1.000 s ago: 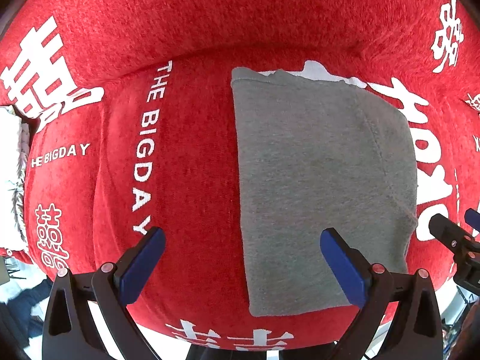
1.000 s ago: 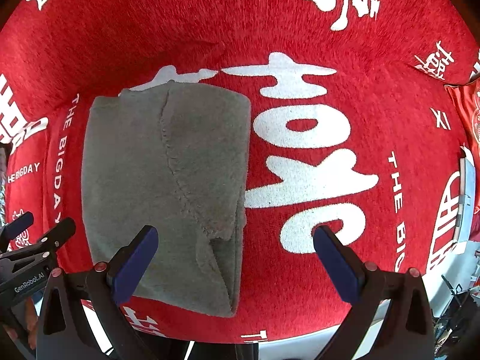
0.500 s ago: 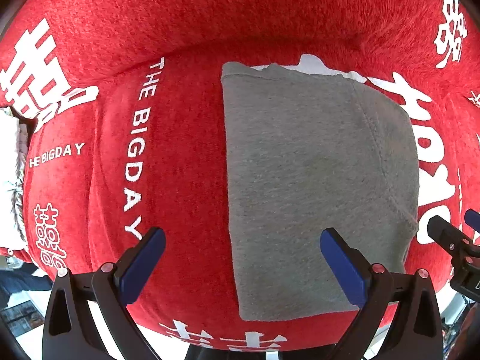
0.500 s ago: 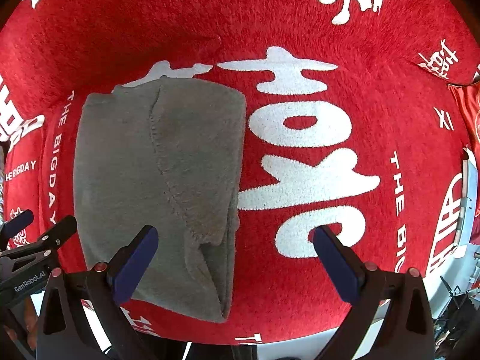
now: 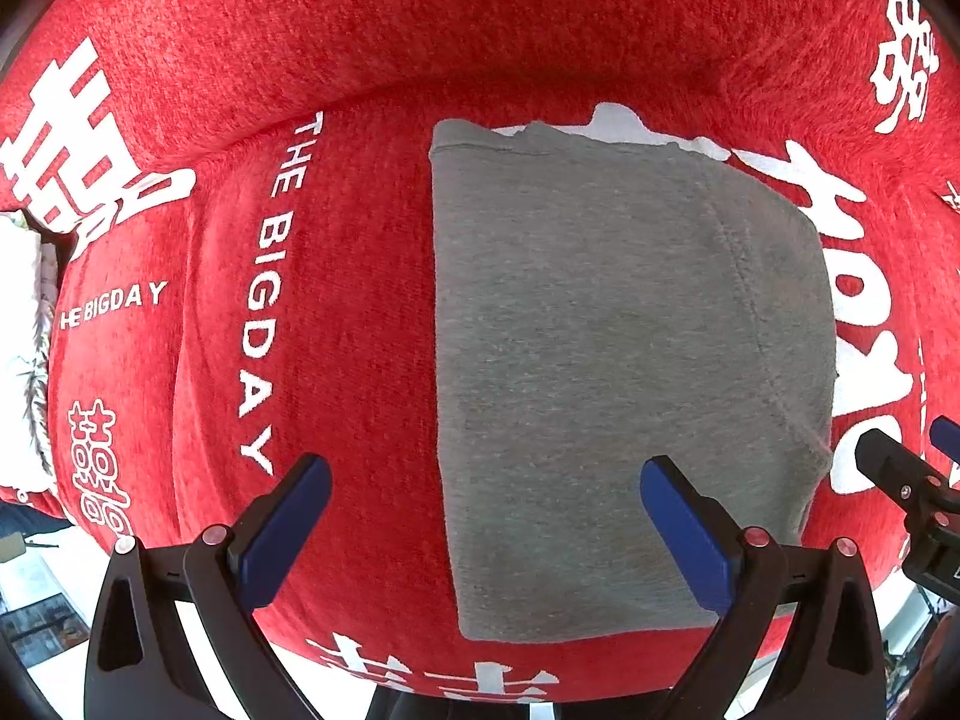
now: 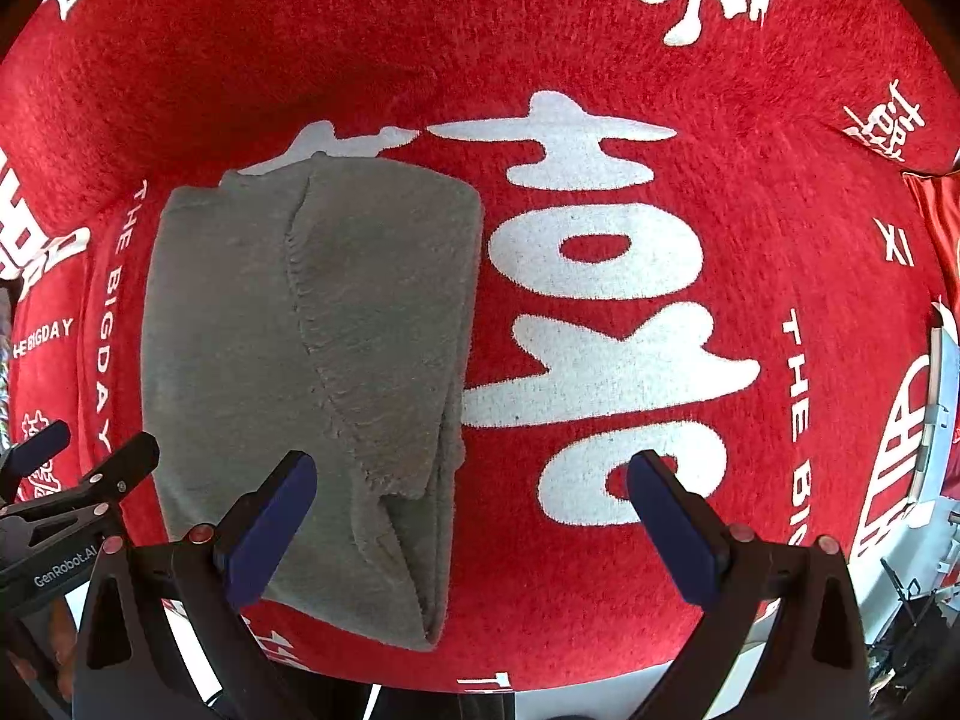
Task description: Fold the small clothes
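Observation:
A grey garment (image 5: pixel 612 372) lies folded into a tall rectangle on the red seat cover (image 5: pixel 336 312). In the right wrist view the garment (image 6: pixel 312 360) sits left of centre with its folded layers showing along the right and near edges. My left gripper (image 5: pixel 486 534) is open and empty above the garment's near left edge. My right gripper (image 6: pixel 474 528) is open and empty above the garment's near right edge. Each gripper shows at the side of the other's view: the right one (image 5: pixel 900 480), the left one (image 6: pixel 78 468).
The red cover carries large white characters (image 6: pixel 600 312) and "THE BIG DAY" lettering (image 5: pixel 264 300). The backrest (image 5: pixel 480 18) rises behind the garment. The seat's front edge runs just under the grippers. A white object (image 6: pixel 936 420) lies at the far right.
Both grippers have shifted slightly, so the garment has slid a little left in both views. Both stay open and the garment lies as before.

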A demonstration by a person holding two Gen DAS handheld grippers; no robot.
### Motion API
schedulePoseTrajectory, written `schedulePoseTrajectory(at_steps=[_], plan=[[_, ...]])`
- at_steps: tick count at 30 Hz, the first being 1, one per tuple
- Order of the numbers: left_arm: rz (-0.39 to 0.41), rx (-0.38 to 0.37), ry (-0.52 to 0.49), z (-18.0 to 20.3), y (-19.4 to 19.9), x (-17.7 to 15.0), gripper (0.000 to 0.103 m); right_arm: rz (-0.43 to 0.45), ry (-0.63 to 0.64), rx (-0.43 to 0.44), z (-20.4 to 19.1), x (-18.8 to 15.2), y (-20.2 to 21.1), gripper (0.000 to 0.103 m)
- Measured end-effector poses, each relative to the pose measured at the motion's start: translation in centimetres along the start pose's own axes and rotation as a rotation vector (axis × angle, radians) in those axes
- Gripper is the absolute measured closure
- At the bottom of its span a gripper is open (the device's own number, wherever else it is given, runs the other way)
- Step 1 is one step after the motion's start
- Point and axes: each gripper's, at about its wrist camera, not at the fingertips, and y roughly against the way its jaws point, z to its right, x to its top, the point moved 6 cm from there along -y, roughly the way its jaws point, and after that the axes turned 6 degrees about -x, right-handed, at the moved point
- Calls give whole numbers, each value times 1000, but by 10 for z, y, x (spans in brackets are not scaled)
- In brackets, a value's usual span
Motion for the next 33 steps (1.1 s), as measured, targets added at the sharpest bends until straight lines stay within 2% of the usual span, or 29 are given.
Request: schedulePoseTrajectory(at_steps=[33], plan=[[9,33,14,9,0,2,0,-6,-12,35,11,3,-6,0]])
